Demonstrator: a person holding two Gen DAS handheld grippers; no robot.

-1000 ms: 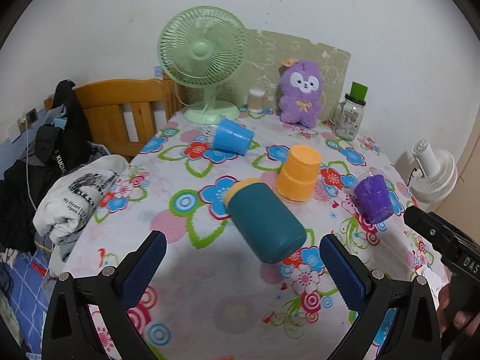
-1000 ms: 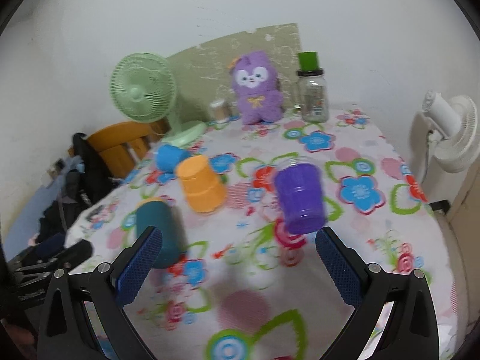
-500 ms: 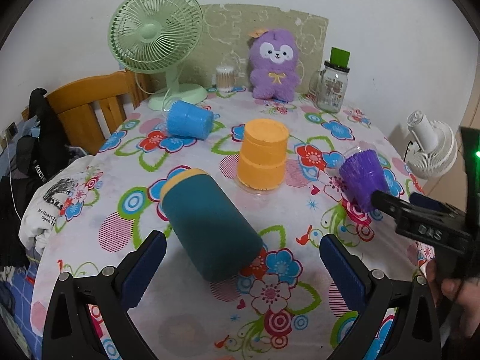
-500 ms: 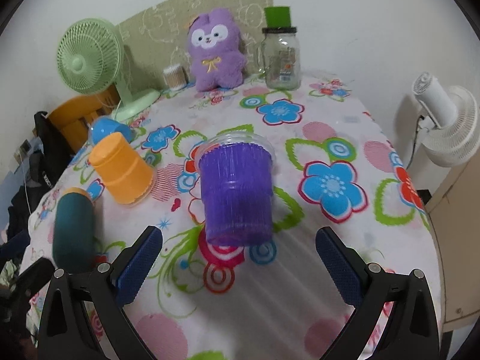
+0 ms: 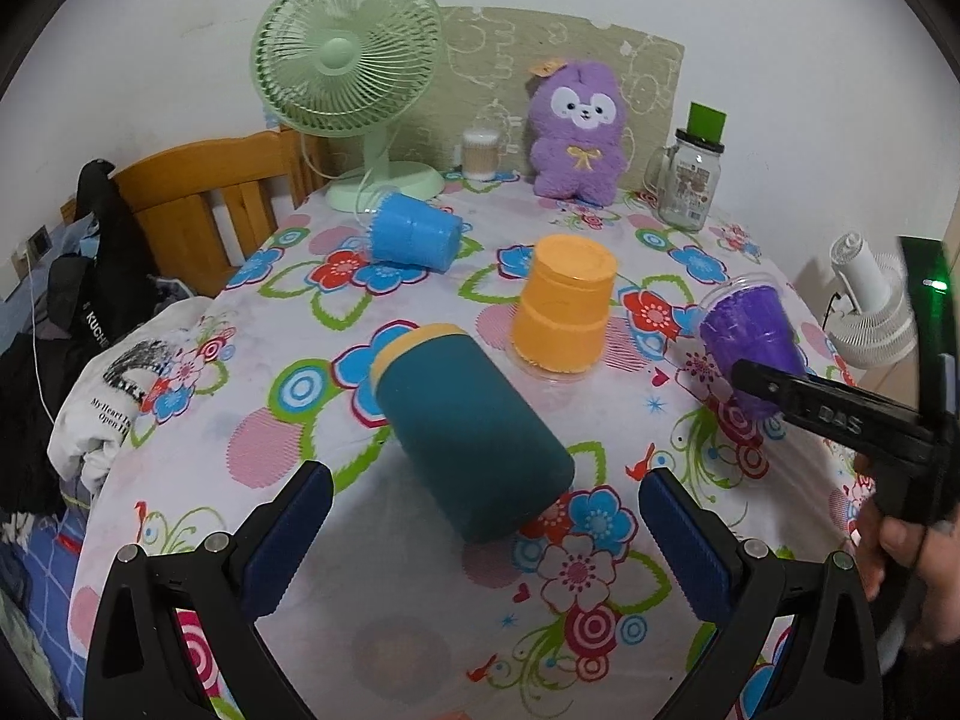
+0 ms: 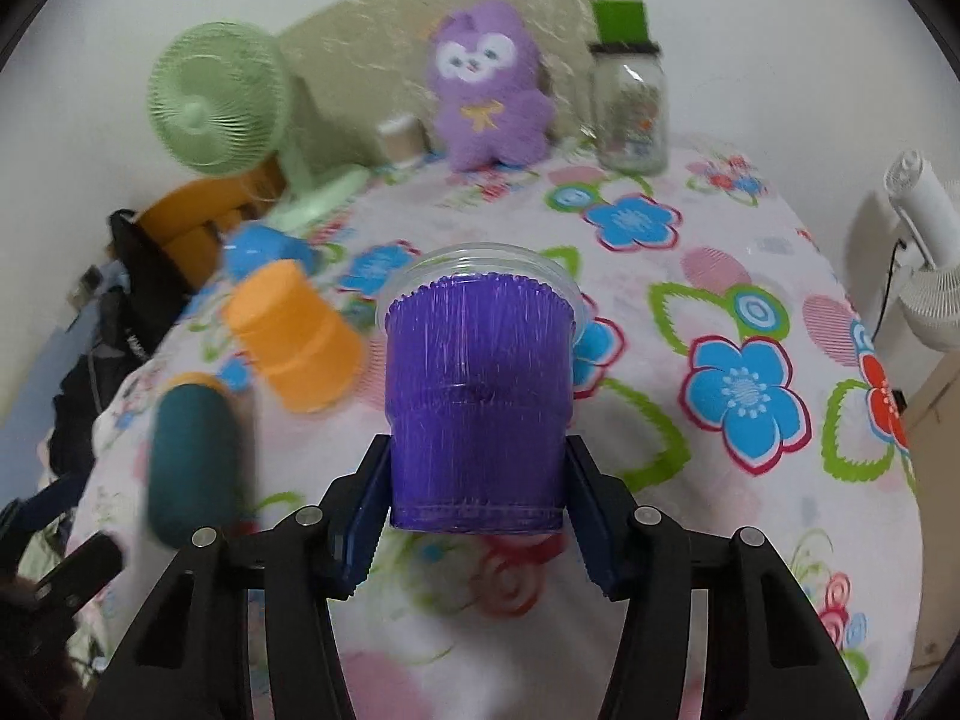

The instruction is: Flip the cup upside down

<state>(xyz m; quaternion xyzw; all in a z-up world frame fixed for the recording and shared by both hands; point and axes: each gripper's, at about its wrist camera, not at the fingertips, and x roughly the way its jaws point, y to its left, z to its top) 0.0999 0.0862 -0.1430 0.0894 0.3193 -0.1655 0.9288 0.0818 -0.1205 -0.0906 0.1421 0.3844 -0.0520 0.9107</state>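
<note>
On my right wrist view the right gripper (image 6: 477, 516) is clenched on the ribbed purple plastic cup with a clear rim (image 6: 478, 402): its blue pads (image 6: 366, 516) press both sides of the cup's lower body, near the base. The cup's clear rim points away from me, toward the back of the flower-print cloth-covered surface (image 6: 750, 480). In the left wrist view that same purple cup (image 5: 750, 330) shows at the right, tilted, with the right gripper's black finger across its lower part.

My left gripper (image 5: 480, 540) is released, pads spread wide and touching nothing. The dark teal cylindrical cup with a yellow rim (image 5: 468, 426) lies on its side just ahead of it, between the pads' line and the orange plastic cup (image 5: 564, 312), which stands upside down near mid-surface.

The light blue plastic cup (image 5: 414, 237) lies on its side farther back, near the base of the green desk fan (image 5: 351, 60). Along the back edge sit the purple plush toy (image 5: 579, 132) and the glass jar with a green straw lid (image 5: 690, 180) (all well apart from the held cup). The patch of cloth right of the purple cup is bare up to the surface's right edge, beyond which stands a white fan (image 6: 924, 240).
</note>
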